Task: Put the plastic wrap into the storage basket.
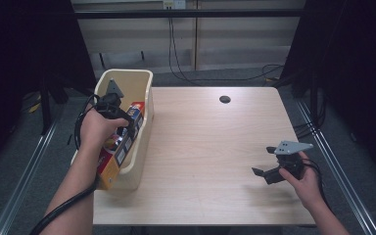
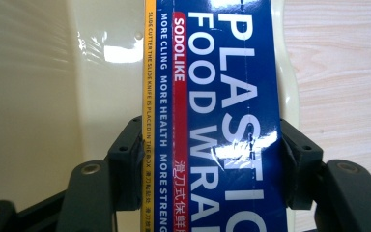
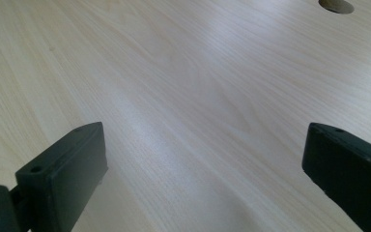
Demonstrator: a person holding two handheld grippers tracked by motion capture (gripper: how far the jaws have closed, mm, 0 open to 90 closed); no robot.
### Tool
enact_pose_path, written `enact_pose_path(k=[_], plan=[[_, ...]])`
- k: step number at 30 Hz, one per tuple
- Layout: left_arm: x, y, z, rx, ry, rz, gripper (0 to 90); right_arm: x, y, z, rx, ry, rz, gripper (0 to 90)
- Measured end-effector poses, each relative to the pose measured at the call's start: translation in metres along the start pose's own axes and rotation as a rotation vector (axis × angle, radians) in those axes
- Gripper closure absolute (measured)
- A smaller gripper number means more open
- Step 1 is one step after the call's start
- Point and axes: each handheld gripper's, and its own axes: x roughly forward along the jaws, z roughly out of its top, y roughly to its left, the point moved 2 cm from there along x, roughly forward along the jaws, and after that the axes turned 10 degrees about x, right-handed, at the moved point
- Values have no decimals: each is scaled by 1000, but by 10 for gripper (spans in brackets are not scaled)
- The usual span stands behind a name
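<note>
Nearest to us, our right claw (image 1: pixel 266 171) hangs low over the pale wood-grain worktop (image 1: pixel 210 147) at its right side, jaws spread wide with nothing between them; in the right gripper view there is bare wood under it and the round cable hole (image 3: pixel 335 5) far off.

Farther in and to the left, our left claw (image 2: pixel 207 159) is closed across the width of a long blue cardboard box of plastic food wrap (image 2: pixel 222 121), a jaw pressed on each long side. The box lies at a slant in the cream plastic bin (image 1: pixel 144 98) at the left edge of the worktop, its orange near end (image 1: pixel 108 175) poking over the bin's near rim and its far end down inside. We cannot make out whether anything else lies under it.

We judge the risks as follows. The grip sits away from the box's middle, so the box could pivot between the jaws when lifted. Its glossy sides may slip. The far end could catch the bin wall and drag the light bin along, or tip it towards the worktop's edge.
</note>
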Motion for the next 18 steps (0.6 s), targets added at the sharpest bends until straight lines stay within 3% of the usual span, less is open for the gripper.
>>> enact_pose_path(k=[18], plan=[[8,3,2,-15,5,2,393,0,0,0,-1,3,4,23]])
